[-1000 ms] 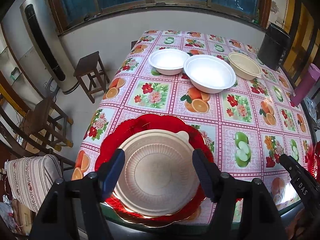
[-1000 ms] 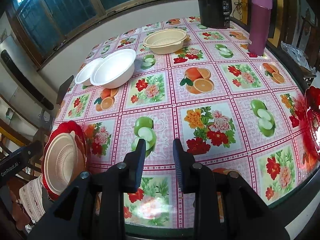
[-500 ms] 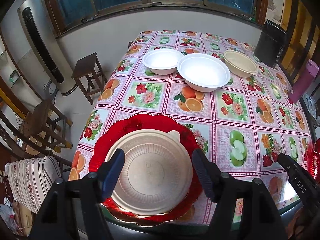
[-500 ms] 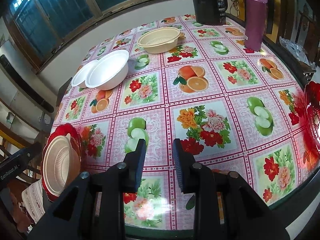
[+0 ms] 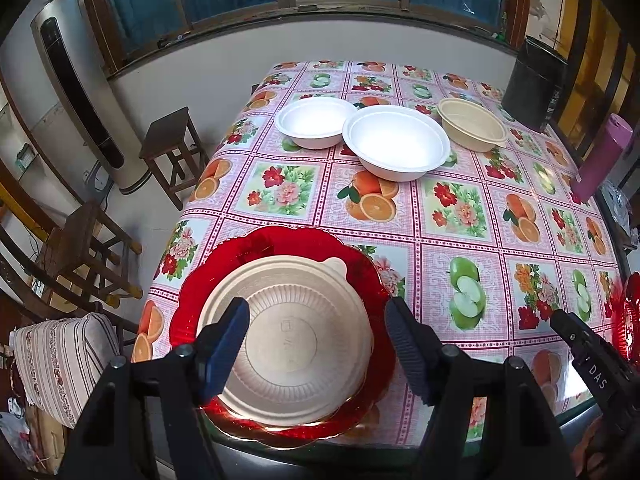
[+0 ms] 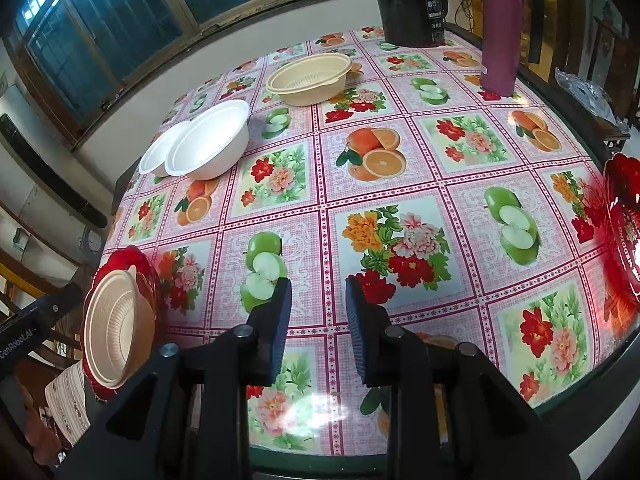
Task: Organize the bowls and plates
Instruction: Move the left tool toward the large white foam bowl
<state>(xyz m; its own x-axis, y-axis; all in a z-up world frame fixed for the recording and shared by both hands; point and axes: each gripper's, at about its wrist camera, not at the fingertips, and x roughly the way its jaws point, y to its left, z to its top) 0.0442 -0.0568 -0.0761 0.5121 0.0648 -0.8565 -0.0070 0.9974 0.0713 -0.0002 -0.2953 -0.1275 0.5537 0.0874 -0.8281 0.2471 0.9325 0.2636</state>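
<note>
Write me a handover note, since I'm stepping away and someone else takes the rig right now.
Left tool: open, hovering over the beige bowl, nothing gripped.
Right tool: open, empty, above bare tablecloth.
Beige bowl sits upside down on the near red plate. Second red plate at the table's right edge.
Far side: two white bowls touching, beige ribbed bowl beside them.
Left: gather bowls and plates; far bowls look untouched.

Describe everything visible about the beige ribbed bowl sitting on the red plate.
The beige ribbed bowl looks like thin moulded plastic or pulp, round, with fine radial ribs, a flat centre bearing a faint embossed mark, and a small tab on its far rim. It sits on the red plate at the table's near left corner. The left gripper straddles it with fingers apart; whether they touch it I cannot tell.
</note>
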